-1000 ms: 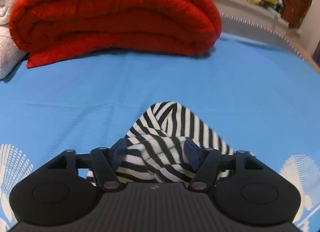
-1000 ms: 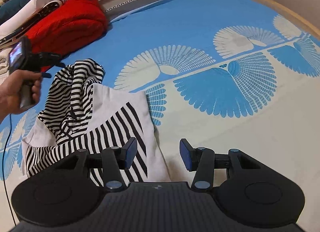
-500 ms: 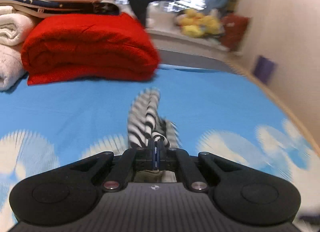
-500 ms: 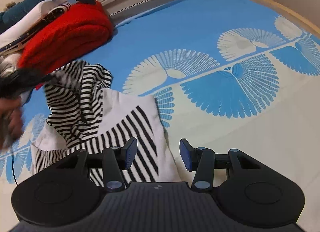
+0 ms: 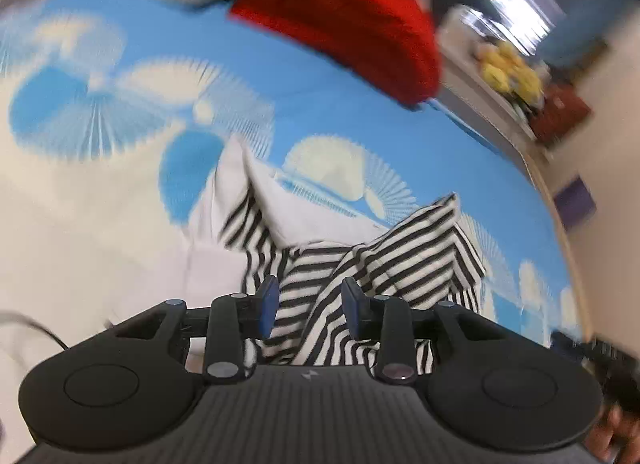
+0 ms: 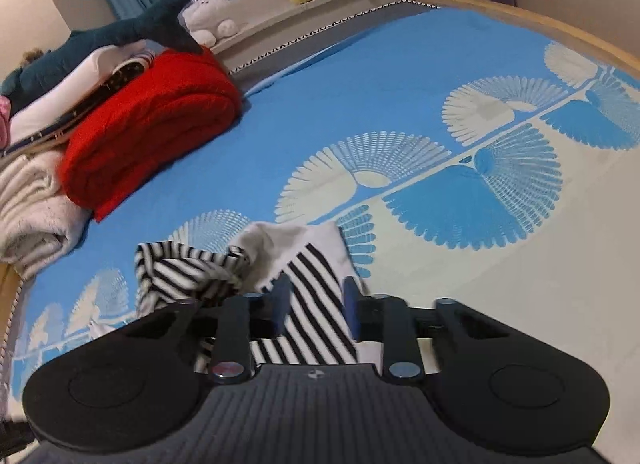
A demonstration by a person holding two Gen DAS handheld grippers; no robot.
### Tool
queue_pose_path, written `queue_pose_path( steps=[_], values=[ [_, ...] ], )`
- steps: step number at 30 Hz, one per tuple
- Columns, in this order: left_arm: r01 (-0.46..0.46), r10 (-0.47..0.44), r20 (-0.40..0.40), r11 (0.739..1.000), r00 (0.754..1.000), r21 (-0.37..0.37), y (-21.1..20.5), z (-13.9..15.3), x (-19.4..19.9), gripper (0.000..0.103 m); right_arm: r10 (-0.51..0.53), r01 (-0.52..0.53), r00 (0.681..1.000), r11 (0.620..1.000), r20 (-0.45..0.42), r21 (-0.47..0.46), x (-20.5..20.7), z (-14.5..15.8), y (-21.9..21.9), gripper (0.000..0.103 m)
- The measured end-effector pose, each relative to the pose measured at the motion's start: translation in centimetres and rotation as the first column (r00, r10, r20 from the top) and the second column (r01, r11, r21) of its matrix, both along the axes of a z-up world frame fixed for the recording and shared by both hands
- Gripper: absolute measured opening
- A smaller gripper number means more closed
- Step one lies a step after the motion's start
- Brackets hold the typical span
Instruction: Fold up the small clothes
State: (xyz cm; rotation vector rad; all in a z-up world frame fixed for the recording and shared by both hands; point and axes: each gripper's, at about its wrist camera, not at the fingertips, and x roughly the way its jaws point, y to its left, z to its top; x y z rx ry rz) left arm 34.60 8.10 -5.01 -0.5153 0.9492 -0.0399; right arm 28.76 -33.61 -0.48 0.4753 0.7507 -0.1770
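A black-and-white striped garment (image 6: 296, 296) lies crumpled (white panels showing) on my blue patterned bedspread (image 6: 400, 103).

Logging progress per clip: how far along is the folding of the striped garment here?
Early stage. Nothing looks folded yet: the striped garment lies bunched on the bedspread. In hand: both the left gripper and right gripper hover over it, jaws open, gripping nothing. Left: flattening and every fold.
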Motion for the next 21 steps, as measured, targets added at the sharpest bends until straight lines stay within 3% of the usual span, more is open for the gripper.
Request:
queue_pose_path(
  steps=[2,6,9,15,21],
  values=[
    [0.023,-0.025,-0.075,0.999,0.997,-0.028,-0.4,-2.3,1.0,0.037,-0.003,0.003,1.000,0.999,0.009,0.041,0.4,-0.4,0.4,0.027],
    [-0.052,0.035,-0.173,0.994,0.984,-0.095,-0.3,-5.5,1.5,0.037,0.050,-0.046,0.999,0.986,-0.021,0.159,1.8,-2.3,1.9,0.029],
    [-0.052,0.029,-0.231,0.994,0.973,-0.095,0.0,-7.4,2.3,0.037,0.122,-0.105,0.991,0.966,-0.057,0.236,3.3,-4.0,3.6,0.033],
    [-0.089,0.041,-0.265,0.981,0.964,-0.174,1.3,-8.4,2.4,0.037,0.223,-0.195,0.968,0.955,-0.111,0.222,6.3,-6.5,7.7,0.047],
    [-0.140,0.075,-0.277,0.965,0.958,-0.223,2.3,-8.1,2.3,0.037,0.274,-0.242,0.950,0.949,-0.151,0.203,7.9,-8.7,10.6,0.049]
  ],
)
